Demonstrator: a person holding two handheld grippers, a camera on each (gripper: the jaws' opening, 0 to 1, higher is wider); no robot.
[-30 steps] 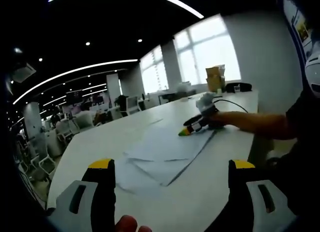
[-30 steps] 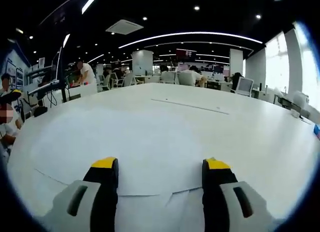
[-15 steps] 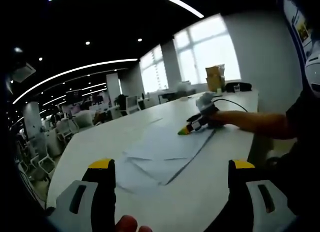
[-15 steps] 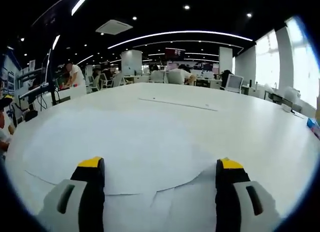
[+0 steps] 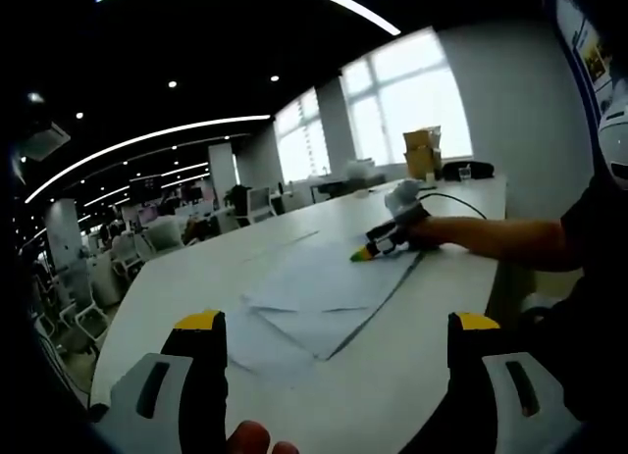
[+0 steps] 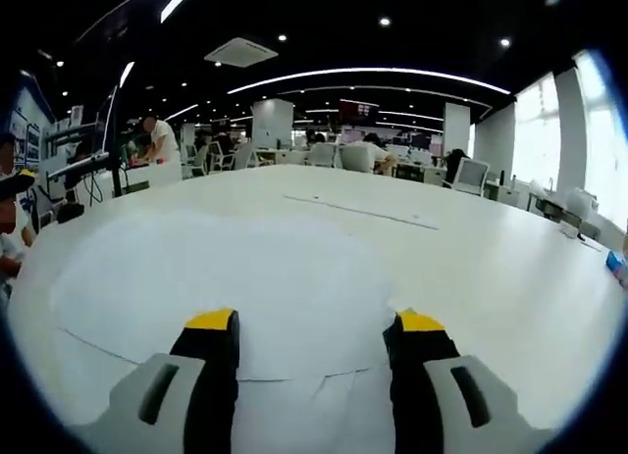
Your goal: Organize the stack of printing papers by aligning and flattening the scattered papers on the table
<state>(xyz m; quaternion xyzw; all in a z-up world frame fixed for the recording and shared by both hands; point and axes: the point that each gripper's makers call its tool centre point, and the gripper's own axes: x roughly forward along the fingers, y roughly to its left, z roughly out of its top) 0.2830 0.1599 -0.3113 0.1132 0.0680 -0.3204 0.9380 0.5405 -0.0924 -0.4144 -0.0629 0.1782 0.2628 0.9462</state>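
Several white printing papers (image 5: 314, 295) lie loosely overlapped and skewed on the long white table (image 5: 196, 268). My left gripper (image 5: 336, 325) hovers open above the table's near end, with the sheets ahead of its jaws and nothing between them. In the left gripper view, the right gripper (image 5: 365, 254) lies low on the far side of the papers, held by a person's arm (image 5: 491, 238). In the right gripper view, my right gripper (image 6: 314, 323) is open, its jaws standing over the edge of a sheet (image 6: 226, 277) that spreads ahead.
A cardboard box (image 5: 423, 152), a dark object (image 5: 467, 170) and a cable sit at the table's far end by the windows. Office chairs (image 5: 83, 317) line one side. People (image 6: 157, 140) work at desks beyond. A thin seam (image 6: 363, 212) crosses the tabletop.
The right gripper's jaws spread wider half a second ago and have now narrowed again, still over the paper edge. The left gripper and the papers have barely moved.
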